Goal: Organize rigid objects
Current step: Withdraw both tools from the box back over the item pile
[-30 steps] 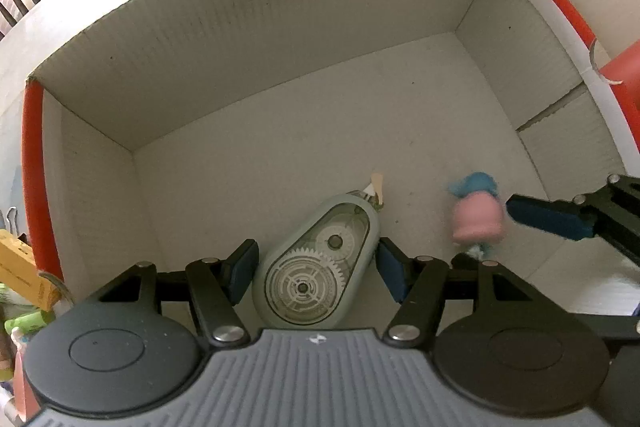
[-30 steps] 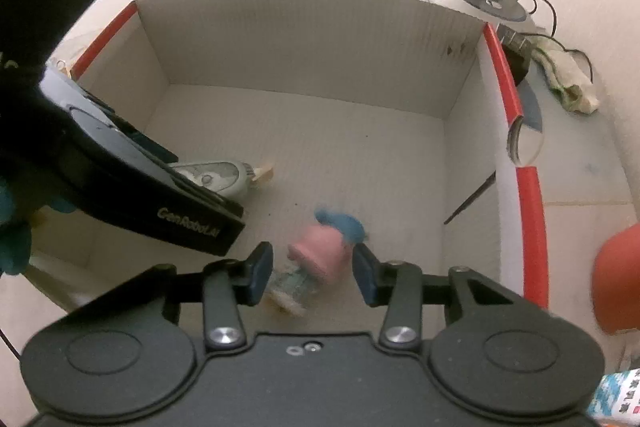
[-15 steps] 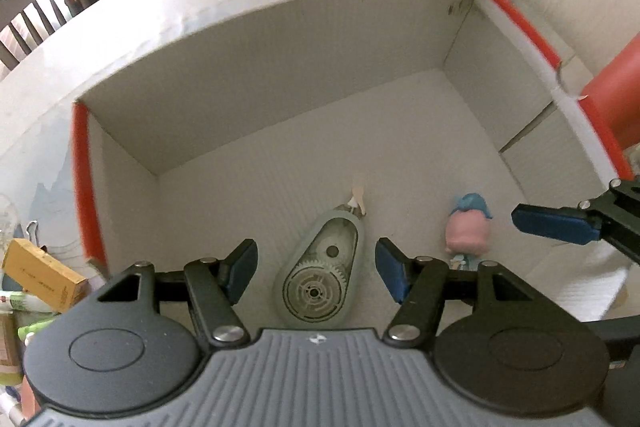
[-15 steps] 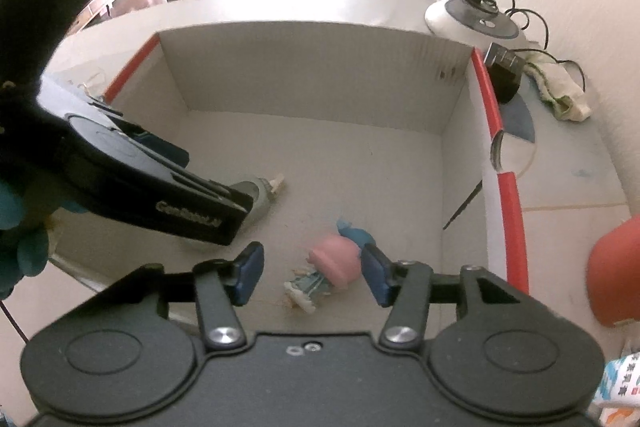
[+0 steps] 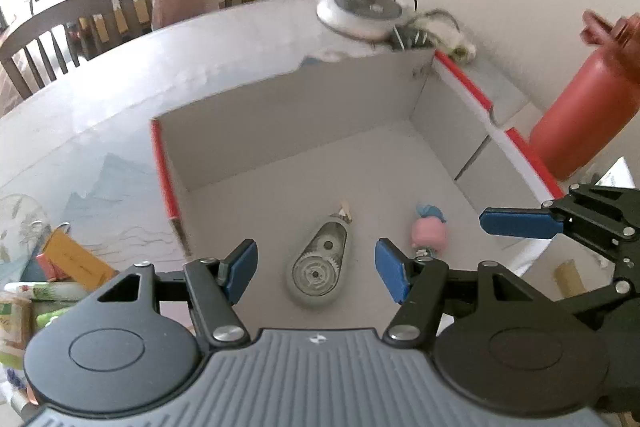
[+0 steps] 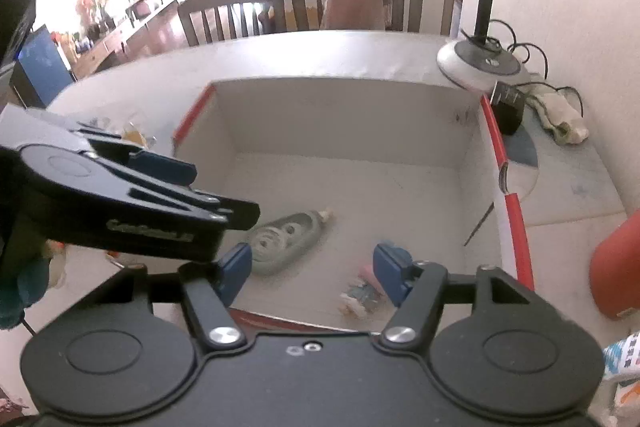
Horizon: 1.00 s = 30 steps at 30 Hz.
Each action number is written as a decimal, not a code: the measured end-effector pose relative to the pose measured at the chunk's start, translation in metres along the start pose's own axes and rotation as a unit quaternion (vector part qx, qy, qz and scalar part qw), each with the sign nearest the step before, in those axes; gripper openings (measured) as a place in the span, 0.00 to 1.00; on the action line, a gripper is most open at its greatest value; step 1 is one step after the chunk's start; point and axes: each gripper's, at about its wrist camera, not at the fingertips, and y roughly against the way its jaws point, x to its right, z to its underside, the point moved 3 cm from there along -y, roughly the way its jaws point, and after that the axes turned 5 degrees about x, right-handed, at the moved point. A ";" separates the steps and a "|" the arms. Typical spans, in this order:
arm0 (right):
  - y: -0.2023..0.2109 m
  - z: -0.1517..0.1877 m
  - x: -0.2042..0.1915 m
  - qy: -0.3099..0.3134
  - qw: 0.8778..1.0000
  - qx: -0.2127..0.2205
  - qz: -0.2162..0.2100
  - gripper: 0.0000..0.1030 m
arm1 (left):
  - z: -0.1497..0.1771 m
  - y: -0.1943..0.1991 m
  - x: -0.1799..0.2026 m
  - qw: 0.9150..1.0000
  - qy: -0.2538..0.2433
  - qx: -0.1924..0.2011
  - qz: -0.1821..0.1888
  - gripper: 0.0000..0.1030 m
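A white cardboard box with red rims point(image 5: 400, 99) point(image 6: 400, 115) stands on the table. On its floor lie a grey-green correction tape dispenser point(image 5: 319, 270) point(image 6: 280, 242) and a small pink figure with a blue top point(image 5: 429, 231) point(image 6: 366, 285). My left gripper point(image 5: 316, 271) hangs open above the dispenser, touching nothing. My right gripper point(image 6: 314, 273) is above the box floor with its jaws opening and nothing between them. The figure lies by its right fingertip, partly hidden behind it. One blue finger of the right gripper point(image 5: 518, 223) shows in the left wrist view.
A red bottle point(image 5: 580, 111) point(image 6: 618, 271) stands right of the box. A lamp base point(image 5: 360, 11) point(image 6: 478, 65) with cables sits behind it. Small packets and an orange box point(image 5: 74, 259) lie left of the box. Chairs point(image 6: 236, 13) stand at the table's far side.
Both grippers rose out of the box, so its whole outline now shows. The right jaws opened off the pink figure, which stayed on the box floor. The dispenser has not moved.
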 end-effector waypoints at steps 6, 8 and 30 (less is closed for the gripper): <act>0.018 -0.002 -0.013 -0.004 1.000 0.028 -0.007 0.68 | 0.008 0.034 -0.011 0.999 0.008 0.038 0.006 0.62; 0.024 -0.001 -0.020 -0.007 0.999 0.038 -0.010 0.72 | 0.014 0.047 -0.016 0.999 0.009 0.049 0.010 0.62; 0.052 0.006 -0.127 -0.003 0.992 0.116 -0.049 0.90 | 0.091 0.159 -0.109 0.990 0.044 0.136 0.011 0.80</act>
